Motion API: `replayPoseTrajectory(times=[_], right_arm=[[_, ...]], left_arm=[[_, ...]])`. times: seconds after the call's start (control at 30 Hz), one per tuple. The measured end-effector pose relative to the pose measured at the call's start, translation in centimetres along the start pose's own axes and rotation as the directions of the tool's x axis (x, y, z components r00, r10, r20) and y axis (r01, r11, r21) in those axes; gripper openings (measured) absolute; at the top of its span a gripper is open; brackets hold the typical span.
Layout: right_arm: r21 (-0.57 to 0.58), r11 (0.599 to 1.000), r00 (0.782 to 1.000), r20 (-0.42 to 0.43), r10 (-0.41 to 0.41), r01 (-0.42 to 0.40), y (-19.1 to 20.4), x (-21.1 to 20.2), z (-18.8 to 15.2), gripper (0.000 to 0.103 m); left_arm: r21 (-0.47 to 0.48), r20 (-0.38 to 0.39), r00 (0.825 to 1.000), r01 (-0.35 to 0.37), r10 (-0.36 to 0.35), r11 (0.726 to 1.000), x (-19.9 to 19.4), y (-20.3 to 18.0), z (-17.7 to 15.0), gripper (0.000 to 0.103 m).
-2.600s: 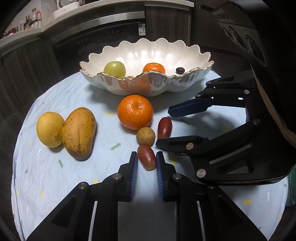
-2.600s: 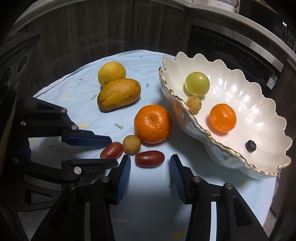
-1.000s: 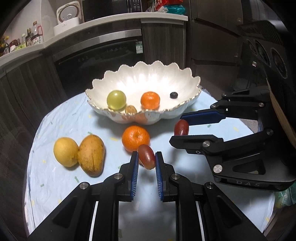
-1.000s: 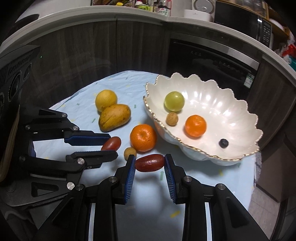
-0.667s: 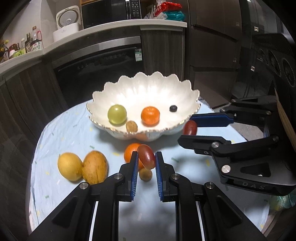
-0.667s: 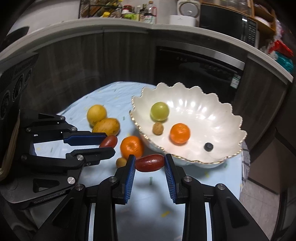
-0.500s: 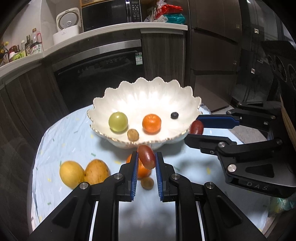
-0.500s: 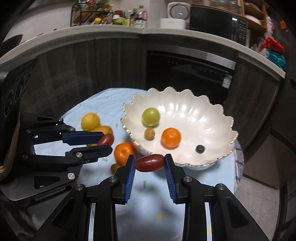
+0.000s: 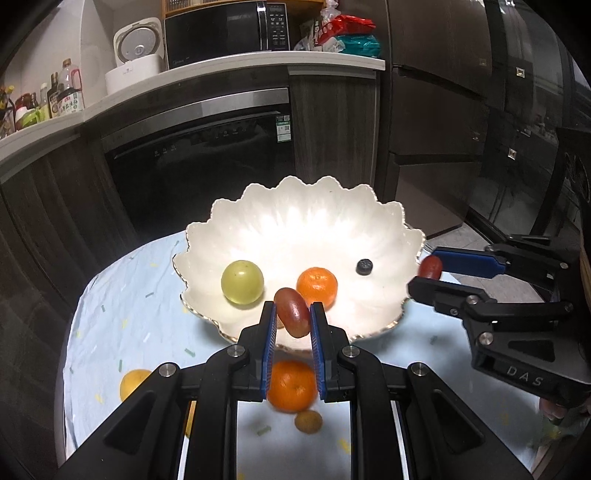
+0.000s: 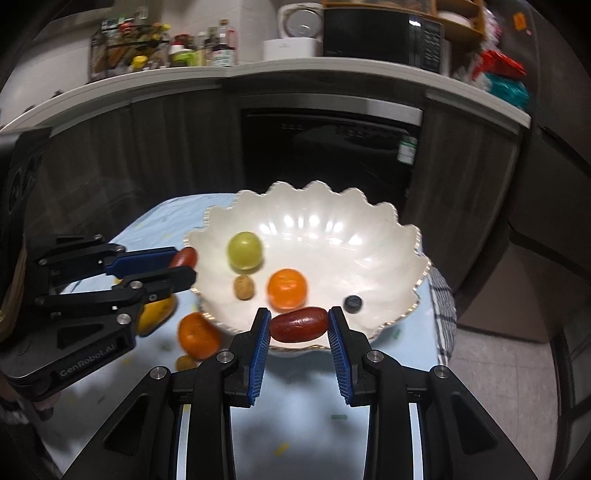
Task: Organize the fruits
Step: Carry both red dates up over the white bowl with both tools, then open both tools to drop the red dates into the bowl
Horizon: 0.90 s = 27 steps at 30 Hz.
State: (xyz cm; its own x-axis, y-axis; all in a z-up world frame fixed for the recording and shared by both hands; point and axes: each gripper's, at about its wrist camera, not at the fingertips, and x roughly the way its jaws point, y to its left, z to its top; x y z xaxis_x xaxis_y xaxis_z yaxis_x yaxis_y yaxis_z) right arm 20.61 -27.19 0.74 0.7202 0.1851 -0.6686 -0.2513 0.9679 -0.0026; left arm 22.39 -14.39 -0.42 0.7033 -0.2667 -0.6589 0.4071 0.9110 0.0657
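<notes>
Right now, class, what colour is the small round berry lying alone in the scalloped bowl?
Dark blue, almost black: the berry shows best in the left wrist view, against the white bowl.

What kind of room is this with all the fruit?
Most likely a home kitchen. A microwave and a rice cooker sit on the counter, sauce bottles stand beside them, and a built-in oven or dishwasher sits below.

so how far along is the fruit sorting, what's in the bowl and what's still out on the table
Done: a green fruit, small orange, blueberry and small brown fruit sit in the white bowl.
In hand: each gripper is shut on a red oblong fruit near the bowl.
Left: a large orange, a small brown fruit, a yellow fruit and a mango on the tablecloth.
</notes>
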Motion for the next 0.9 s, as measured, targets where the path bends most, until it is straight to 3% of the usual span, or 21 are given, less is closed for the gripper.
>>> replayPoseTrajectory(times=[0.7,0.9], right_arm=[[0.021,0.996,0.995,-0.059,-0.08,0.081,-0.8,3.3,1.2,0.033],[0.024,0.996,0.995,-0.063,-0.082,0.084,-0.8,3.5,1.2,0.035]], left_arm=[[-0.015,-0.041,0.999,-0.025,0.024,1.0,4.2,1.9,1.6,0.021],[0.007,-0.051,0.998,-0.043,0.043,0.999,4.5,1.7,1.6,0.044]])
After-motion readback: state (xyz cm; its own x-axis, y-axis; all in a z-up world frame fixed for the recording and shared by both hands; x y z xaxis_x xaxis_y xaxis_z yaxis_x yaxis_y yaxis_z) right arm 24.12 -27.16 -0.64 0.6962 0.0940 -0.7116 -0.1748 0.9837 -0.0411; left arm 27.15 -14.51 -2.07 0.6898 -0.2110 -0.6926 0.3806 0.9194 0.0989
